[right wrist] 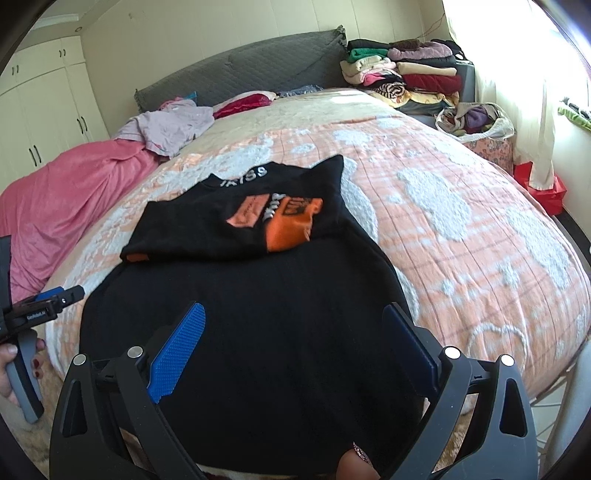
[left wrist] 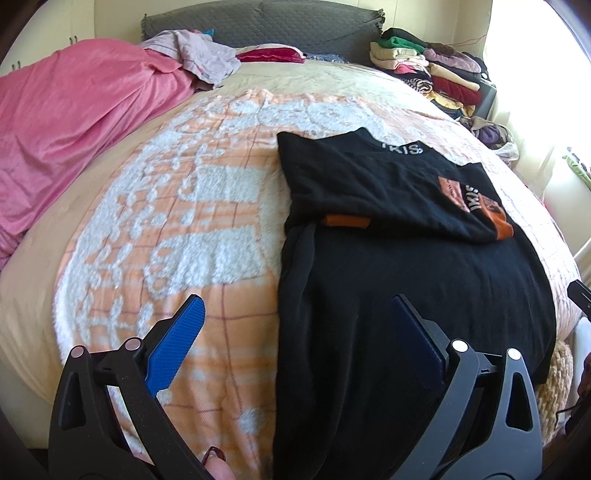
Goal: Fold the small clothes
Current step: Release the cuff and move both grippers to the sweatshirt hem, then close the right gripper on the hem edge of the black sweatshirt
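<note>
The near hem of the black shirt [right wrist: 258, 332] is running out of sight behind the right gripper [right wrist: 293, 345] in the right wrist view, and the same hem is slipping under the left gripper [left wrist: 299, 339] in the left wrist view. The shirt's folded-over upper part is covering most of the orange print [right wrist: 288, 221], so its white lettering is staying unreadable. The person's left hand [right wrist: 11, 365] is being cut off by the picture's left edge. The window [right wrist: 517, 33] is washing out to plain white.
</note>
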Tool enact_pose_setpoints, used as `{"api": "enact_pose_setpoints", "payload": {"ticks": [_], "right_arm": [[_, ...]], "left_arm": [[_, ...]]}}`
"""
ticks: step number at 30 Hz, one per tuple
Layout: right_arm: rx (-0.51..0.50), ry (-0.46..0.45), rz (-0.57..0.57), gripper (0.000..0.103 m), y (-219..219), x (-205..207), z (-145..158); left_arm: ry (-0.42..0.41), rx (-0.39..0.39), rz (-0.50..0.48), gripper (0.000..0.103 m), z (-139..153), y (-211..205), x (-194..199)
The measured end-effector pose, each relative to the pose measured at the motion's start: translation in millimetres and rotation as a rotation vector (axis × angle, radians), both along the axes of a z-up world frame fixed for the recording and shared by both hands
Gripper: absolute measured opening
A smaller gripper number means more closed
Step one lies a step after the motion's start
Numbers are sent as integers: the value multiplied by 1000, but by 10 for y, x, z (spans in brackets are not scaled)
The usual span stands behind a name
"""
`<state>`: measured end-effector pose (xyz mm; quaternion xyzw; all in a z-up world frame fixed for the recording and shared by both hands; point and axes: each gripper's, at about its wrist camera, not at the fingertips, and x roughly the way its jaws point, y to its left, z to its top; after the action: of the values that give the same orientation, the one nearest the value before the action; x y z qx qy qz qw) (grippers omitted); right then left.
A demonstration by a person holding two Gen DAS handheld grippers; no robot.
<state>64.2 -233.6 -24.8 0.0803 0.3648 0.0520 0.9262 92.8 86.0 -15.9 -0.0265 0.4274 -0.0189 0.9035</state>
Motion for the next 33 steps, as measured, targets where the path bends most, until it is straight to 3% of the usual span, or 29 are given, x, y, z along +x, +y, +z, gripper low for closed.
{"api": "enact_pose_setpoints", "payload": {"ticks": [21,30,33], "right_arm": [[-15,57,-11,96,-173,-299,-207],[0,101,-15,96,-254,-382,-352],[0,121,-21,96,-295,-401,-412]], "left_arm": [[49,-42,36,93,-218,313,-464],[62,-57,12,85,-266,294,-565],[71,-88,9,75,-280,307,-573]]}}
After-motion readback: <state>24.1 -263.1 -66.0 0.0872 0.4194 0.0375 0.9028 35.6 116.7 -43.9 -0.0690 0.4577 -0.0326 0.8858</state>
